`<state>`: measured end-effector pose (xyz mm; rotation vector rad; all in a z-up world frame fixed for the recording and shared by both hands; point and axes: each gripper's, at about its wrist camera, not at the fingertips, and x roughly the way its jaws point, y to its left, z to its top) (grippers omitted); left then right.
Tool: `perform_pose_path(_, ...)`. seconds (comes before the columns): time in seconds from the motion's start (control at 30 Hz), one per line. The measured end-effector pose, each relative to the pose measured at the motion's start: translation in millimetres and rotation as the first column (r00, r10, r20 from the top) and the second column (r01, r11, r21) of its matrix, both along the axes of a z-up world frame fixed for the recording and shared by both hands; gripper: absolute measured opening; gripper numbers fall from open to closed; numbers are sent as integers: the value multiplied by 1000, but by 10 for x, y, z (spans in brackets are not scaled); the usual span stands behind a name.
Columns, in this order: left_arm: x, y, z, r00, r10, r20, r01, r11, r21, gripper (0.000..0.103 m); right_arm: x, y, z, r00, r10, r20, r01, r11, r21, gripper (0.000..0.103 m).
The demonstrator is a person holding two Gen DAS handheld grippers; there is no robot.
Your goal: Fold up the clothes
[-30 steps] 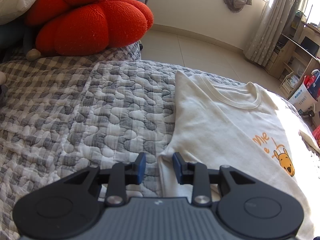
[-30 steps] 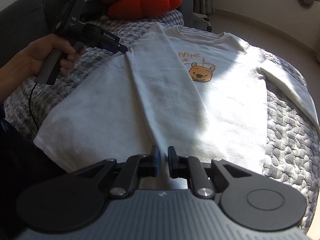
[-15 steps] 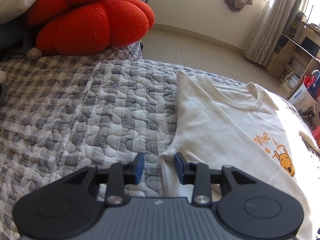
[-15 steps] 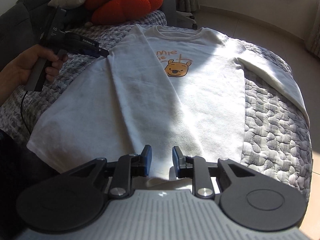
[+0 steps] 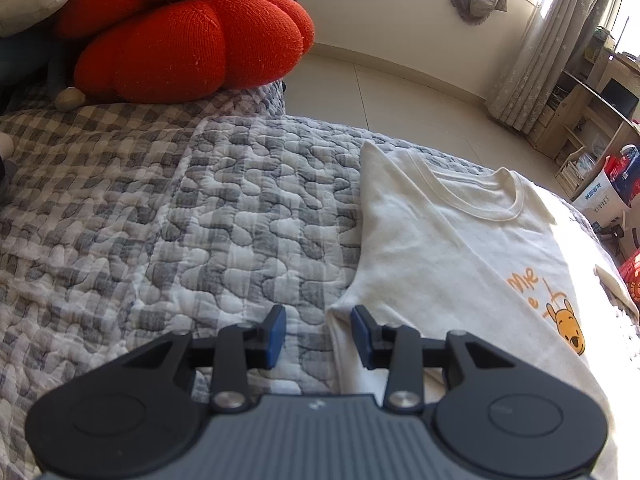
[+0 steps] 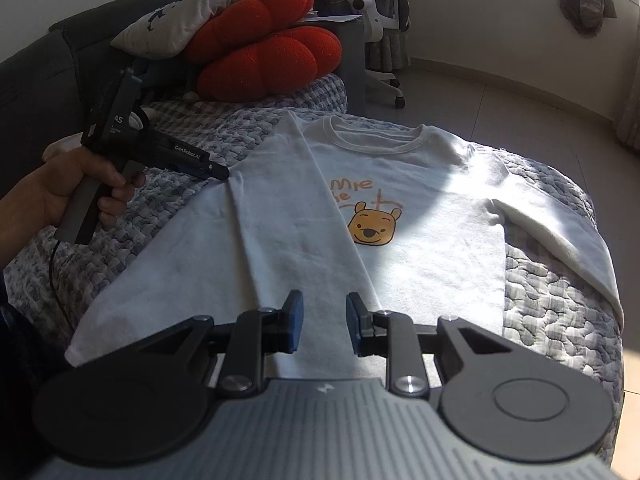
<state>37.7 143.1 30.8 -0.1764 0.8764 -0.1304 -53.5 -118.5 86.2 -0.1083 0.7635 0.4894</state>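
Surface: grey-and-white quilted bed cover [image 6: 560, 300] in a sunlit room.
Garment: cream long-sleeved cotton shirt with an orange bear print [image 6: 420, 216] lies flat on it, its left side and sleeve already folded in.
Left hand-held gripper [image 5: 316, 330]: jaws just widened, straddling the fold's edge, gripping nothing.
Right hand-held gripper [image 6: 322, 322]: jaws just parted above the hem, empty.
Risk: the released fold could spring back; the other sleeve [image 6: 560, 236] hangs near the bed's edge and may slide off.

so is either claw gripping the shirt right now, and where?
Nothing is held. The left claw and right claw have both just been opening; their jaws stand apart, empty, above the white shirt, whose one sleeve lies folded in.
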Motion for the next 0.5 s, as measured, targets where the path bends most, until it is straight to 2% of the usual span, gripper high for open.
perform_pose_path(0.1, 14, 26, -3, 1000, 4, -6, -4, 1000, -16, 39, 320, 280, 175, 998, 50, 43, -49, 999, -23, 25)
perform_pose_path(0.13, 15, 28, -6, 1000, 1, -7, -1, 1000, -17, 39, 446, 372, 224, 997, 61, 52, -61, 998, -20, 21)
perform_pose_path(0.17, 15, 29, -9, 1000, -2, -6, 2, 1000, -16, 39, 625, 493, 263, 996, 78, 49, -78, 997, -8, 11)
perform_pose_path(0.23, 9, 40, -18, 1000, -2, -4, 2, 1000, -23, 39, 939, 718, 277, 995, 98, 35, -98, 995, 8, 8)
perform_pose_path(0.33, -17, 35, -27, 1000, -12, 7, 12, 1000, -16, 39, 1465, 1139, 175, 991, 131, 1, -131, 991, -8, 8)
perform_pose_path(0.5, -51, -7, -47, 999, -41, 33, 40, 999, 19, 39, 2017, 1677, -301, 975, 204, -92, -210, 976, -62, 8)
